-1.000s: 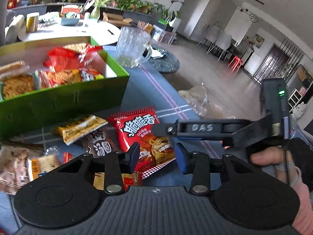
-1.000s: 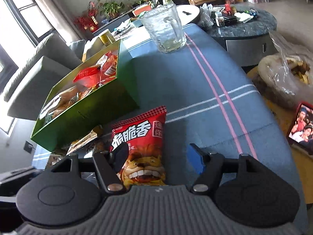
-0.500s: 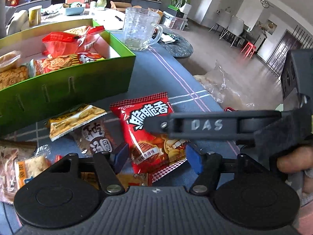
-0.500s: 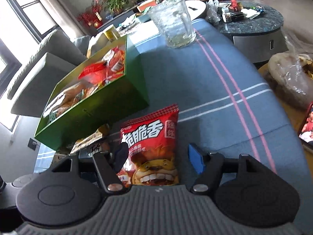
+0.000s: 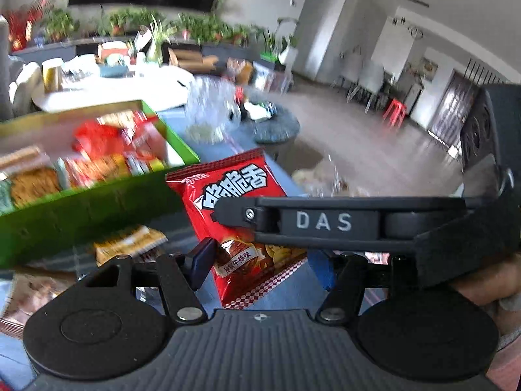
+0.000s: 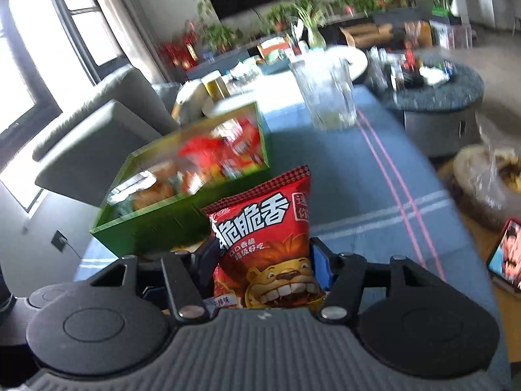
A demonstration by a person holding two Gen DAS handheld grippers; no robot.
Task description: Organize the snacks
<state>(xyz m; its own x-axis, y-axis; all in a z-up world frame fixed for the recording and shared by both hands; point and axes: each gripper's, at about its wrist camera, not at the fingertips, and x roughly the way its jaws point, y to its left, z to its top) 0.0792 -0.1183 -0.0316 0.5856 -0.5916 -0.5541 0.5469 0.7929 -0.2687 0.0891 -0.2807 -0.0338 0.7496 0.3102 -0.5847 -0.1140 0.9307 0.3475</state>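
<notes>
- Right gripper point(image 6: 265, 270) clamped on red snack bag point(image 6: 263, 241); dark pad pressed to bag's left edge, blue pad to its right edge.
- Bag held upright, clear of blue striped tablecloth point(image 6: 368, 202), in front of near wall of green box point(image 6: 153, 224).
- Bag print: large white Chinese characters outlined in black, grinning cartoon lion below, checkered strip along top seal; small blue tab at bottom corner, text too small to read.
- From left wrist view: same bag point(image 5: 228, 189) tilted, crossed by right gripper's black finger marked "DAS".
- Left gripper point(image 5: 262, 268) spread wide, pads well apart, nothing between them.
- Green box point(image 5: 81, 211) filled with red and orange packets, blurred; labels unreadable.
- Yellow snack packet point(image 5: 130, 244) flat on cloth just beside box wall.
- Glass mug point(image 6: 329, 97) farther back on cloth, blurred.
</notes>
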